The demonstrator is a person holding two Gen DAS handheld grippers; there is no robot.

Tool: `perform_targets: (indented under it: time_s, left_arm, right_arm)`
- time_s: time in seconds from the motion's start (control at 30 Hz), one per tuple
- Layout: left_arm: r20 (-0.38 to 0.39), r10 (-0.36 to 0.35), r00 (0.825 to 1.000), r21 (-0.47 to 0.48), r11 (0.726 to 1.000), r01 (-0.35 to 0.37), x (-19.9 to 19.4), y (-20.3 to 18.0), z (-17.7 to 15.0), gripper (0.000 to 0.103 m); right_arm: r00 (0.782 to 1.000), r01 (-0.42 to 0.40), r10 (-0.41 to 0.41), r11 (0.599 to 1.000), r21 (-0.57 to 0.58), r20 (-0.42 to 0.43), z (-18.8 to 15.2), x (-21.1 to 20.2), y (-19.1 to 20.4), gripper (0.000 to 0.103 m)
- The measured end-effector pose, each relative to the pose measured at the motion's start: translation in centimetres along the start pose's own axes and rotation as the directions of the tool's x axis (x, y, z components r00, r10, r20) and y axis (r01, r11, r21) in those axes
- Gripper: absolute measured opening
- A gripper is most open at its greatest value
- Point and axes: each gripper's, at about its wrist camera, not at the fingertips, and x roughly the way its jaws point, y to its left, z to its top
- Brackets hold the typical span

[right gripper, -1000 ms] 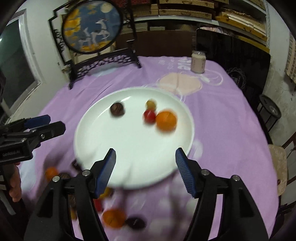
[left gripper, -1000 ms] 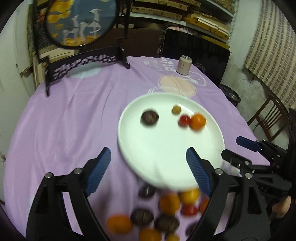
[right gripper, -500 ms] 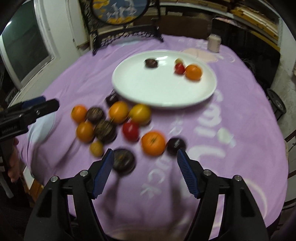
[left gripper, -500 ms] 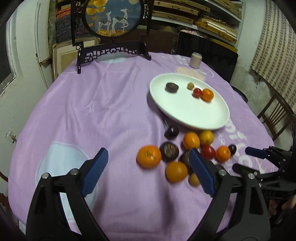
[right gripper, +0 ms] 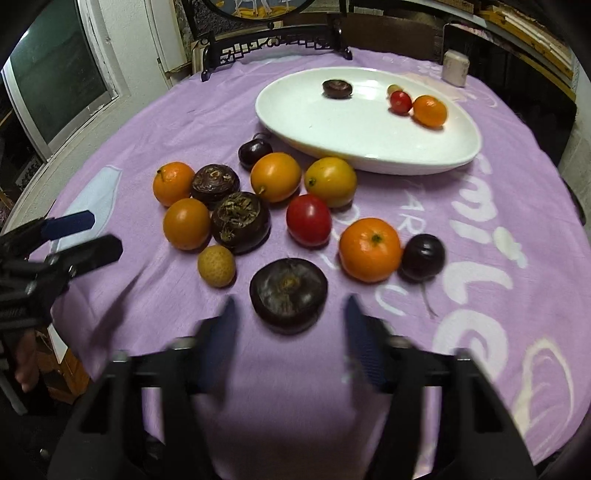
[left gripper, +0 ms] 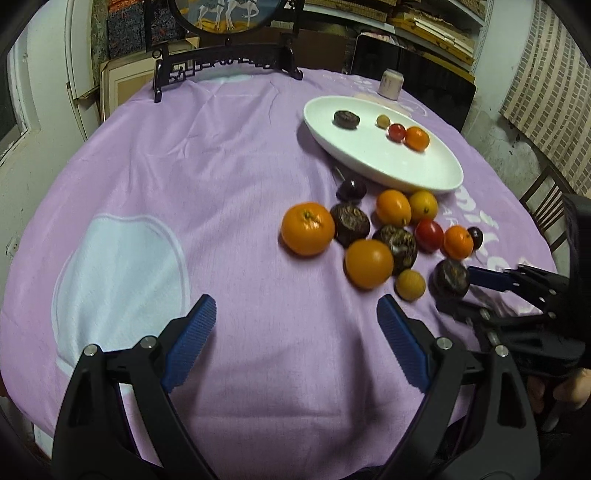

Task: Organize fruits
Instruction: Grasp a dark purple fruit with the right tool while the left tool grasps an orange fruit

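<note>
While our right gripper (right gripper: 290, 326) hangs released at 6 o'clock of the dark fruit (right gripper: 289, 293), the left gripper (left gripper: 295, 328) idles released; closing off-centre could roll it into the longan (right gripper: 216, 265).

window (right gripper: 55, 85), wooden chair (left gripper: 546, 206), cluttered shelves (left gripper: 424, 22)

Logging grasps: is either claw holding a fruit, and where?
Nothing held. Left claw and right claw are both open, the right just short of a dark fruit.
</note>
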Motion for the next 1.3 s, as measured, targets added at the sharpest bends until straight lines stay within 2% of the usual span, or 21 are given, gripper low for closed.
perform_targets:
  time_s: [0.03, 0.3, 0.37, 0.43, 0.47, 0.7, 0.77, 0.97, 1.3]
  left_arm:
    - [-0.004, -0.001, 1.0, 0.002, 1.0, 0.001, 0.2, -0.1, -0.1, 0.091]
    - [-0.015, 0.025, 1.0, 0.045, 0.999, -0.025, 2.1, -2.1, -0.2, 0.089]
    - [-0.021, 0.016, 1.0, 0.055, 0.998, -0.015, 2.5, -2.6, -0.1, 0.08]
    - [-0.037, 0.001, 0.999, 0.074, 0.997, 0.002, 3.0, -3.3, 0.0, 0.056]
    - [-0.041, -0.005, 0.999, 0.081, 0.997, 0.009, 3.2, -3.7, 0.0, 0.053]
    - [-0.034, 0.0, 0.999, 0.126, 0.992, 0.005, 5.2, -5.8, 1.5, 0.051]
    - [-0.023, 0.004, 1.0, 0.123, 0.992, -0.001, 5.7, -6.2, 2.0, 0.036]
    - [-0.021, -0.049, 0.999, 0.059, 0.997, 0.051, 4.6, -5.3, 1.9, 0.035]
    - [0.01, -0.118, 0.993, 0.079, 0.99, 0.117, 1.3, -5.7, 2.1, 0.035]
  right_arm:
    - [1.0, 0.005, -0.005, 1.0, -0.007, 0.019, 0.1, 0.1, 0.0, 0.043]
    - [1.0, 0.0, -0.001, 0.999, 0.036, 0.016, -0.9, -1.4, -1.2, 0.042]
    - [1.0, -0.004, 0.003, 0.998, 0.057, 0.017, -1.2, -1.7, -1.8, 0.042]
    - [1.0, -0.017, 0.015, 0.996, 0.082, 0.019, -1.4, -2.0, -2.5, 0.042]
    - [1.0, -0.022, 0.021, 0.996, 0.089, 0.019, -1.5, -1.9, -2.7, 0.042]
    - [0.999, -0.05, 0.047, 0.992, 0.113, 0.026, -2.0, -2.1, -3.3, 0.042]
    - [0.998, -0.052, 0.049, 0.992, 0.116, 0.027, -2.1, -2.2, -3.5, 0.042]
    - [0.997, -0.062, 0.055, 0.99, 0.13, 0.052, -2.2, -3.0, -3.8, 0.042]
    - [0.995, -0.063, 0.053, 0.991, 0.116, 0.089, -0.7, -4.2, -3.9, 0.042]
